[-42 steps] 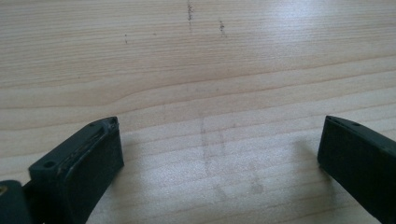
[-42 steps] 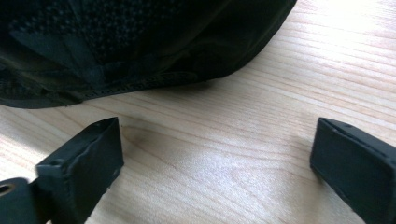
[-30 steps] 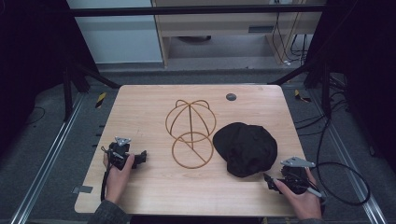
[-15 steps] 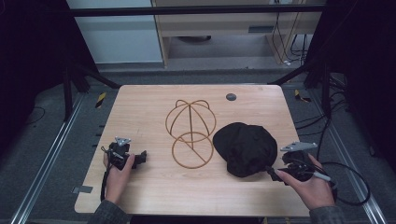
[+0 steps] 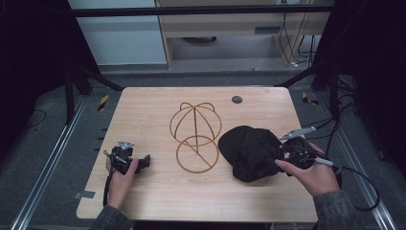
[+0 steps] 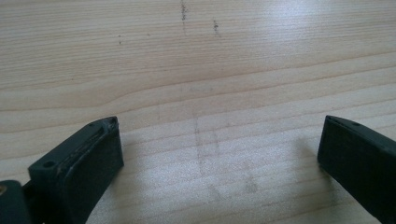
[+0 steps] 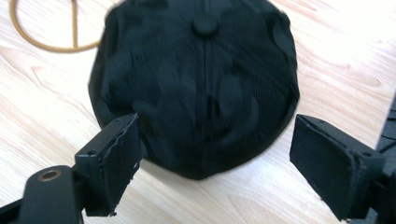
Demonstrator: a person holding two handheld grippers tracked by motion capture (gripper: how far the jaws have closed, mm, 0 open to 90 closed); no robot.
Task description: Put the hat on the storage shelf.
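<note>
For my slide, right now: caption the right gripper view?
Open right gripper lines up on the black cap, wire stand behind.

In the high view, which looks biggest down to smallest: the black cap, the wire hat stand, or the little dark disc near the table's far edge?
1. Black cap and wire hat stand: look about alike, too close to rank.
2. Dark disc: clearly smallest.

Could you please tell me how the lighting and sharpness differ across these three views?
High view: dim, surroundings nearly black, the pale wooden table evenly lit. Left gripper view: bright glare on the far wood grain, near jaws soft. Right gripper view: the black fabric cap shows little detail, the gold wire ring beyond looks blurred, and the wood at right is washed out.
</note>
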